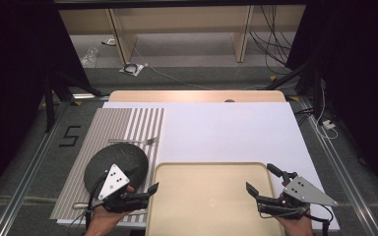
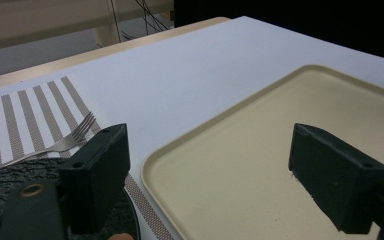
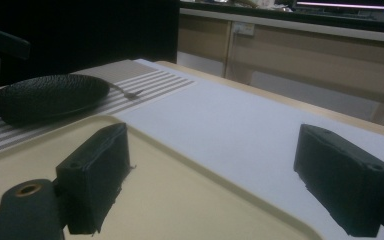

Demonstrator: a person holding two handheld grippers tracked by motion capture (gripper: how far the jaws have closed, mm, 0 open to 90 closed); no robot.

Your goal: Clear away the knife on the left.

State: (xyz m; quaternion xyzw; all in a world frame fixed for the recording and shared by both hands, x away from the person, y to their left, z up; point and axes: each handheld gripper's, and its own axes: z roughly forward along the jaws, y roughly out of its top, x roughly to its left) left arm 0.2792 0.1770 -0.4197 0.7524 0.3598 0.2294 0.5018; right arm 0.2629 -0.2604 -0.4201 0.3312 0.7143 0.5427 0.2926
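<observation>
Nearest, the left claw (image 1: 145,192) and right claw (image 1: 262,180) both gape, holding nothing, flanking a beige tray (image 1: 177,206) cut off below; a black plate (image 1: 128,160) partly hides the fork (image 1: 147,141) on the striped mat (image 1: 113,125); white table (image 1: 226,132) beyond.

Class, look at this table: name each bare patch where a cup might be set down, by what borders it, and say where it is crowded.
Free: the tray, nothing lying in it, between the left tongs and right tongs; the white sheet beyond it, right of the striped mat. Crowded: the mat's near half, with the black plate and fork.
</observation>
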